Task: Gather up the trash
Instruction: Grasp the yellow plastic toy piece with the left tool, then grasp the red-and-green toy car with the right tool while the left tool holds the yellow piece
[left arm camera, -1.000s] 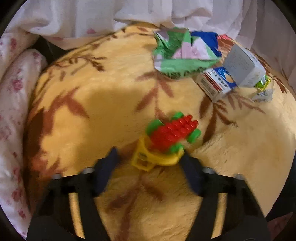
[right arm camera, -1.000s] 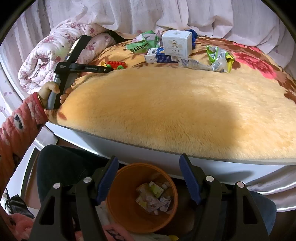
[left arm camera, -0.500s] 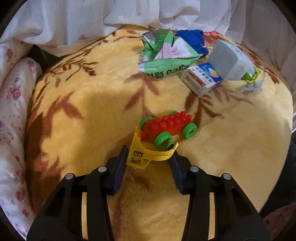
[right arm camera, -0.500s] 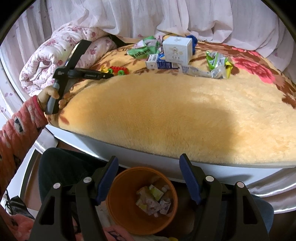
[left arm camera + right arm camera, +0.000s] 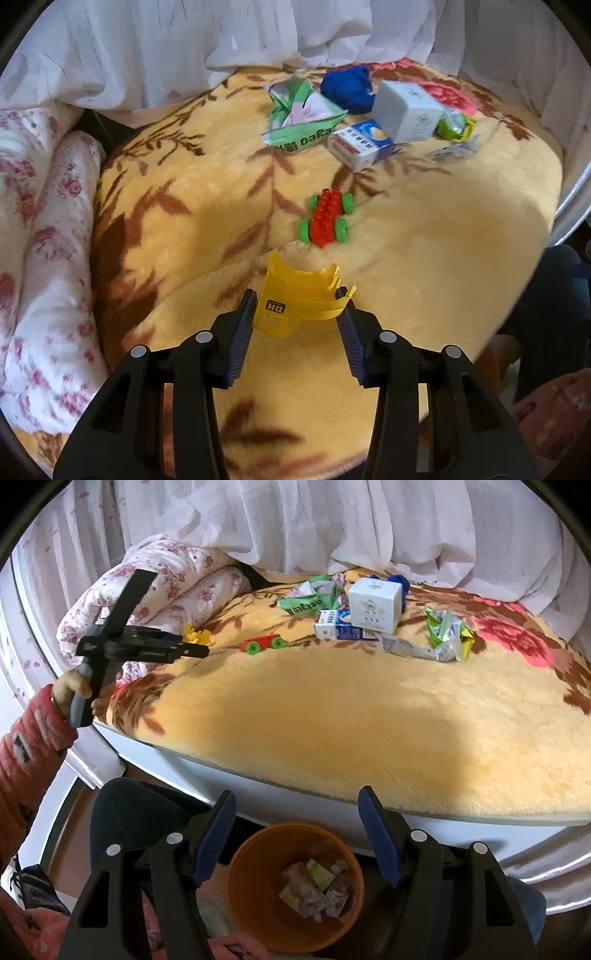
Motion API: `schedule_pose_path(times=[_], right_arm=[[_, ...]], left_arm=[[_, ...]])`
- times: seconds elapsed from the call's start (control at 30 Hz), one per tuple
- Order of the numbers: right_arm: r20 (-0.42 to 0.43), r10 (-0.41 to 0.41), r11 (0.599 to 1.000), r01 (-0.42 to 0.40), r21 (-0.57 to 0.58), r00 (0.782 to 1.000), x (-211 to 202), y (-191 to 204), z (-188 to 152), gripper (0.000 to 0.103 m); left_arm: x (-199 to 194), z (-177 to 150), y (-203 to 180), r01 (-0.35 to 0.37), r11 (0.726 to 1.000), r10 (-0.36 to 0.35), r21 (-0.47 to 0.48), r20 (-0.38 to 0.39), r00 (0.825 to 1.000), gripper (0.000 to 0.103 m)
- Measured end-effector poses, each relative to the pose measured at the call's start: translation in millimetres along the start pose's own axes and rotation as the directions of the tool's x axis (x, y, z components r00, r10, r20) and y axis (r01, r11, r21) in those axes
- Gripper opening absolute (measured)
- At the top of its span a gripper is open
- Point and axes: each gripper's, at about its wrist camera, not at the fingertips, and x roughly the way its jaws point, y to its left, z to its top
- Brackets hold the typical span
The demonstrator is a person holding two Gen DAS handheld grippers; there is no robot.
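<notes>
- Left gripper clamped on a yellow toy part, held up off the blanket. Right view confirms it: part sits at the gripper tips, clear of the fabric.
- Right gripper wide, holding nothing, hanging over the orange bin on the floor below the bed edge. Bin has a few wrappers in the bottom.
- Step, my read: yellow part has just been picked and is mid-carry. Whether it counts as trash or is being cleared aside, can't tell.
- Next move, if it's bin-bound: swing left gripper right and down past the bed edge, get over the bin mouth, release. Right gripper sits over the bin now, so one of them has to give way.
- Just beyond the left gripper: red toy car with green wheels, apart from the yellow part, lying on the blanket. Not trash by the look of it.
- Far side, actual trash pile: green wrapper, blue-white carton with a white box resting against it, small green packet, clear wrapper. Blue cloth lump behind them.
- All of it is near the far edge, well apart from both grippers; long reach over soft pile.
- In the way: toy car lies between left gripper and the pile. White box leans on the carton, so take the box first or the carton drags it.
- Floral quilt at left, white curtain behind; neither blocks.
</notes>
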Motion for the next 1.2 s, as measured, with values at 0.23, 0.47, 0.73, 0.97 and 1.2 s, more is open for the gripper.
schedule_pose_path(times=[0.23,0.47,0.73,0.97,1.2], right_arm=[[0.035,0.041,0.998,-0.039,-0.043,0.999,12.0,16.6,28.2,0.067],[0.038,0.135,0.990,-0.133,-0.041,0.990,63.1,23.9,85.7,0.072],[0.005,0.146,0.988,-0.145,-0.051,0.989,144.5,31.0,157.9,0.085],[-0.078,0.118,0.988,-0.124,-0.087,0.990,198.2,33.8,187.9,0.087],[-0.161,0.081,0.986,-0.103,-0.130,0.984,232.9,39.5,195.6,0.085]], left_arm=[[-48.6,-25.0,-11.8,0.005,0.999,-0.001,-0.044,0.092,0.996,0.043],[-84.9,-61.7,-18.1,0.007,0.990,0.015,-0.140,0.157,0.988,0.043],[-97.5,-90.7,-18.1,0.019,0.982,0.014,-0.189,0.172,0.985,0.043],[-91.5,-102.2,-11.2,0.039,0.974,-0.002,-0.224,0.162,0.987,0.043],[-86.3,-104.4,-4.2,0.055,0.965,-0.013,-0.258,0.160,0.987,0.043]])
